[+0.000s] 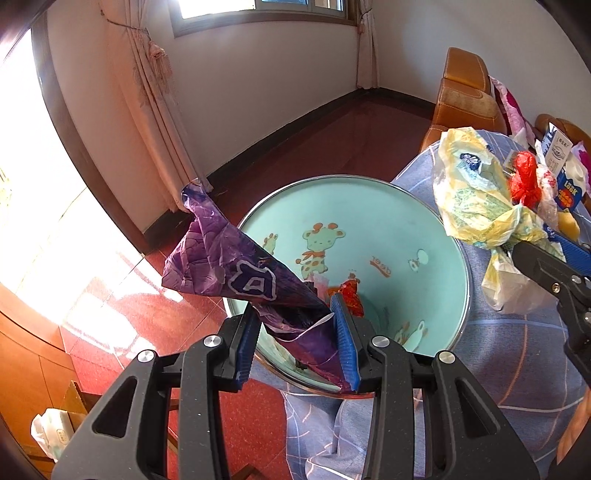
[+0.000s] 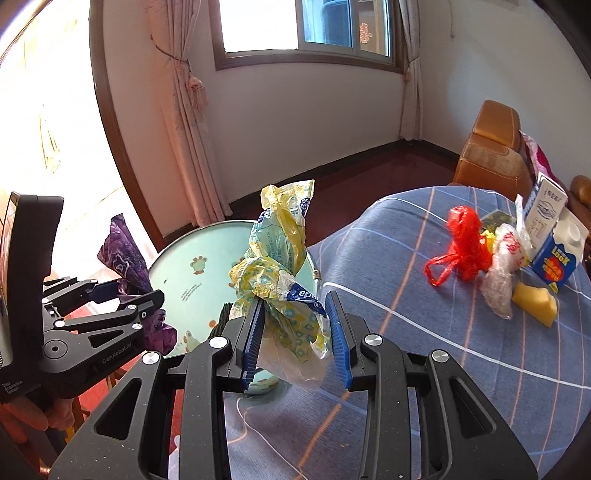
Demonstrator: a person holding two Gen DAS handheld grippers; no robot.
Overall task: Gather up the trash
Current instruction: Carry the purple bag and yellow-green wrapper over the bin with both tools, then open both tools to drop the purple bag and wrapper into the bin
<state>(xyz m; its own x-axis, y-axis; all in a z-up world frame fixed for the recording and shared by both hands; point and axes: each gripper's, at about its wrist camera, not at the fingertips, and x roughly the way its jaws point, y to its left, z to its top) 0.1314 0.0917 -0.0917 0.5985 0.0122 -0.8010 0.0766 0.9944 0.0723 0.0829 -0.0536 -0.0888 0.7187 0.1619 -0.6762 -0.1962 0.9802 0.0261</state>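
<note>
You've got the left gripper (image 1: 295,332) clamped on the purple bag (image 1: 236,273) and the right gripper (image 2: 297,336) on the yellow bag (image 2: 277,266), both at the teal bin (image 1: 424,229) mid-frame: next, I'd say, part the jaws over it.

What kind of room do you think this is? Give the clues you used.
Probably a living room in a home: pink tied-back fabric curtains beside a window, an orange leather armchair, and a table under a blue checked cloth holding household packaging.
</note>
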